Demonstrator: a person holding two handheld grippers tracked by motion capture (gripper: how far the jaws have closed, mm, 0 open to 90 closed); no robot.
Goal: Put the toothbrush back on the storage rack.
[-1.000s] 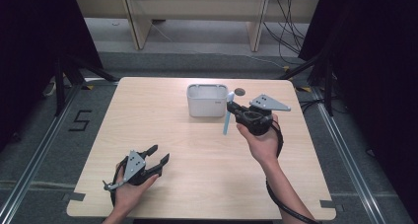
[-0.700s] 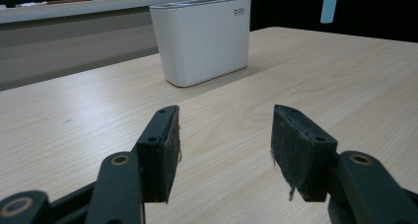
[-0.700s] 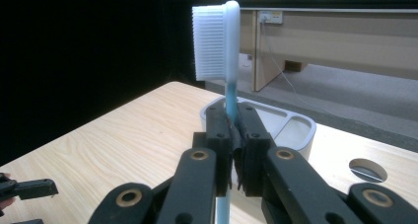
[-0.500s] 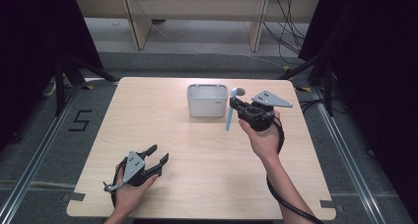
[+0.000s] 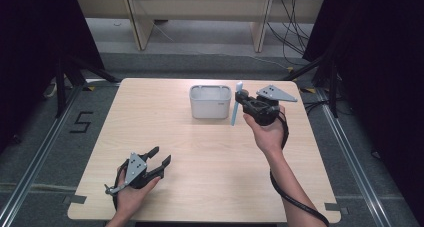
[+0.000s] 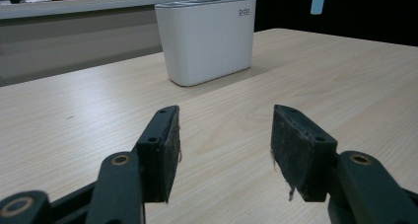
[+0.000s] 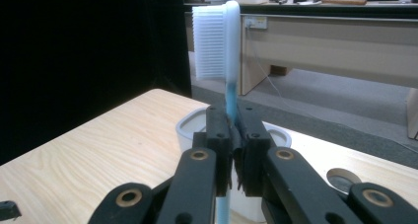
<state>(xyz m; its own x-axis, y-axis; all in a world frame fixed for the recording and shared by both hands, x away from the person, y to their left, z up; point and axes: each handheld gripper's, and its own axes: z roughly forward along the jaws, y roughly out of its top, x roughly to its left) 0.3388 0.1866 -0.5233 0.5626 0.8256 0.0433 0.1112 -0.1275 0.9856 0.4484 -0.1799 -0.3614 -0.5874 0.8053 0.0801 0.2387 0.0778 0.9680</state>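
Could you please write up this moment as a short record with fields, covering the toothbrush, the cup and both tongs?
toothbrush: blue handle, white bristles, upright, head on top
right tongs: shut on the toothbrush handle, held above the table beside the cup
cup: white, open top, standing at the far middle of the table
left tongs: open, nothing between the pads, low at the near left of the table
toothbrush in cup: not yet

Even overhead light falls on the pale table, with soft, faint shadows and no glare. Dark curtains at both sides swallow detail. In the gripper views the near jaws look slightly soft, and the background desks are blurred.
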